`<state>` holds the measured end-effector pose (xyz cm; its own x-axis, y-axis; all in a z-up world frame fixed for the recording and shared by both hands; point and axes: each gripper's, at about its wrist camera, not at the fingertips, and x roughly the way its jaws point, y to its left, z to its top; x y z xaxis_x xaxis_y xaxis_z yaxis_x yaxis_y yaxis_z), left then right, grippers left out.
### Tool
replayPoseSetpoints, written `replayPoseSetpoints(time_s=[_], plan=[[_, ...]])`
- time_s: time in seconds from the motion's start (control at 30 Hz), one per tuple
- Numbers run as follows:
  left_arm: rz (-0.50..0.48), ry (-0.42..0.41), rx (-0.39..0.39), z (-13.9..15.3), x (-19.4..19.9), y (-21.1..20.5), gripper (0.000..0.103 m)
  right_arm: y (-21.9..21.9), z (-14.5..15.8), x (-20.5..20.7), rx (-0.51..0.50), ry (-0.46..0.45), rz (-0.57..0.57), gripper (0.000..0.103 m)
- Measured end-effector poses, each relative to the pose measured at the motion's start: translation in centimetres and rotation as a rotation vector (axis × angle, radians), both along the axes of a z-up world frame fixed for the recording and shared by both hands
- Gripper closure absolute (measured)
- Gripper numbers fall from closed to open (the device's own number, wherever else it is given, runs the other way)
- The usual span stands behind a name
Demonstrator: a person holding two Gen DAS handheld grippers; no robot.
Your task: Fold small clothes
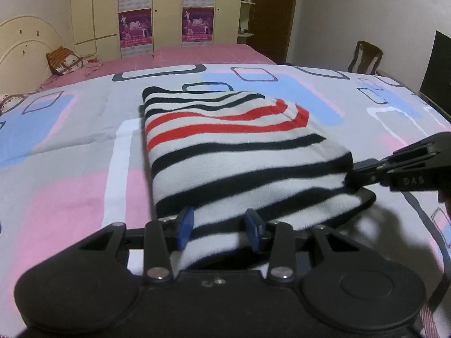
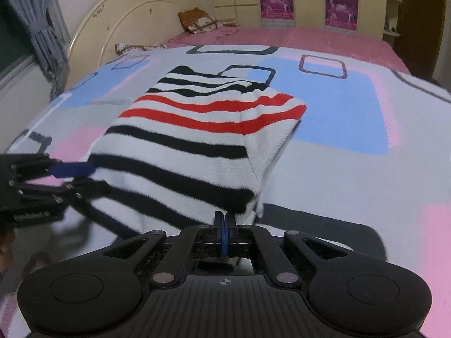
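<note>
A white knit garment (image 1: 234, 152) with black and red stripes lies folded on the patterned bedspread (image 1: 70, 146); it also shows in the right wrist view (image 2: 191, 140). My left gripper (image 1: 221, 226) is open, its blue pads on either side of the garment's near edge, with cloth lying between them. It shows from the side in the right wrist view (image 2: 84, 178), jaws apart. My right gripper (image 2: 224, 225) is shut on the garment's near right corner. It shows in the left wrist view (image 1: 355, 180) at the right edge of the garment.
The bedspread (image 2: 352, 112) covers a bed with a pink sheet (image 1: 183, 56) beyond it. A cream headboard (image 2: 126, 22) and cushion (image 2: 197, 19) are at the far left. Wardrobes with posters (image 1: 135, 28) stand behind. A wooden chair (image 1: 365, 57) is at right.
</note>
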<state>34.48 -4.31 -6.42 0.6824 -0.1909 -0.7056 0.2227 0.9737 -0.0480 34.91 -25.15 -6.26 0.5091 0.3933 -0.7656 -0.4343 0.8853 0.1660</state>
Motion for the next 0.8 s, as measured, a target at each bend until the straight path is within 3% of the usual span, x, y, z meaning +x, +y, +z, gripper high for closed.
replayPoseSetpoints(time_s=[0.13, 0.2, 0.37, 0.5, 0.57, 0.67, 0.8], plan=[[0.014, 0.014, 0.004, -0.5, -0.6, 0.4, 0.063, -1.1, -1.2, -0.6, -0.073, 0.036, -0.021, 0.103], [0.028, -0.002, -0.023, 0.6, -1.0, 0.4, 0.065, -2.1, -1.3, -1.0, -0.054, 0.054, -0.047, 0.103], [-0.012, -0.059, -0.088, 2.7, -2.0, -1.5, 0.065, -2.0, 2.8, -2.9, 0.094, -0.086, -0.064, 0.103], [-0.026, -0.073, -0.042, 2.2, -0.9, -3.3, 0.065, 0.2, 3.3, -1.8, 0.072, -0.154, -0.066, 0.103], [-0.019, -0.064, -0.033, 1.8, -0.2, -2.9, 0.065, 0.7, 2.6, -0.4, 0.062, -0.121, -0.060, 0.103], [-0.037, 0.032, -0.011, -0.1, 0.6, -2.2, 0.065, 1.2, 0.2, 0.5, -0.007, -0.027, -0.036, 0.103], [-0.035, 0.007, -0.004, 0.0, -0.9, -2.1, 0.065, 1.0, 0.4, -1.2, -0.001, -0.045, -0.030, 0.103]])
